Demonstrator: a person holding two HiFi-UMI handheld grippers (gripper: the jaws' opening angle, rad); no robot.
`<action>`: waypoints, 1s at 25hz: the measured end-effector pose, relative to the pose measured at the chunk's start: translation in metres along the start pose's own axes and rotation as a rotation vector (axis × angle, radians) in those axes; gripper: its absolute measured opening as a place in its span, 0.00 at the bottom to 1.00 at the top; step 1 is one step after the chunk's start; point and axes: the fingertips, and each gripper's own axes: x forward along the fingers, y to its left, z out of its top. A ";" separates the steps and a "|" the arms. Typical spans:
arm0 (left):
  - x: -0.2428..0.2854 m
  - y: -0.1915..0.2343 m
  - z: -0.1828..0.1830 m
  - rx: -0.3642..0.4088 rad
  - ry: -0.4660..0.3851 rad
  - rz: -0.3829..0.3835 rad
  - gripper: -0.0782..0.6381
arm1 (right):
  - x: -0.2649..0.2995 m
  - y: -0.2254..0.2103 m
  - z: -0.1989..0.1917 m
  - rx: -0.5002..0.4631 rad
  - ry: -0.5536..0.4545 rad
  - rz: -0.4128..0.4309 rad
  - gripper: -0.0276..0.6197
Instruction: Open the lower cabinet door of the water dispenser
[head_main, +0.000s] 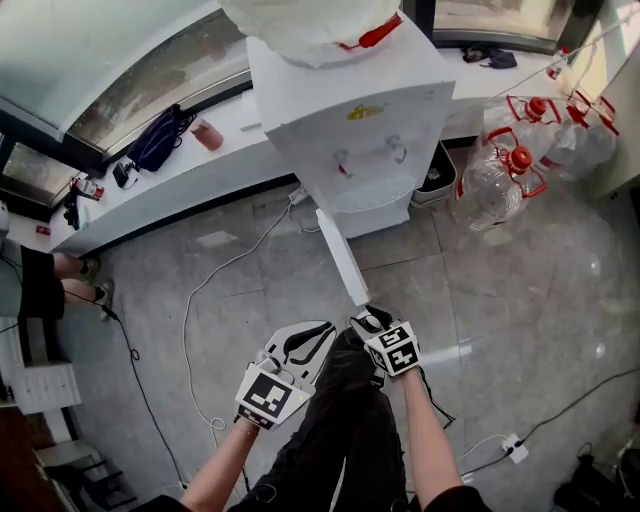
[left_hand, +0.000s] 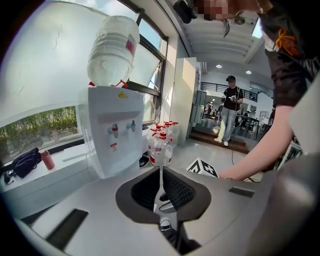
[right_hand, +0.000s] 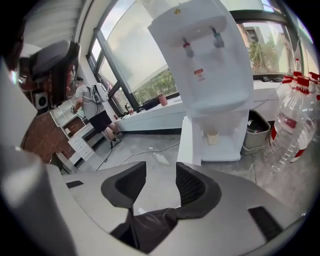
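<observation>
The dispenser is standing against the window ledge, its lower door already hanging wide open, edge-on toward the person. The door is looking like a light, stiff plastic panel, likely swinging freely on its hinge, and its free vertical edge is offering the best hold. The right gripper is hovering near that edge, jaws apart and empty. The left gripper is sitting beside it, jaws together on nothing. A small cup is showing inside the cabinet.

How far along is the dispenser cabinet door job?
Done: the lower cabinet door stands swung wide, and the compartment behind it is open to view. In hand: nothing. The right gripper has its jaws apart and empty near the door's edge; the left gripper is shut on nothing. Left: apparently nothing but backing off.
</observation>
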 end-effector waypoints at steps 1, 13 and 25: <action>-0.004 -0.003 0.007 0.001 -0.007 0.000 0.14 | -0.013 0.003 0.011 -0.007 -0.014 -0.008 0.35; -0.091 -0.057 0.117 0.023 -0.055 0.003 0.14 | -0.207 0.083 0.125 0.062 -0.209 -0.035 0.32; -0.153 -0.117 0.163 0.012 -0.077 -0.043 0.14 | -0.330 0.136 0.170 0.095 -0.353 -0.066 0.29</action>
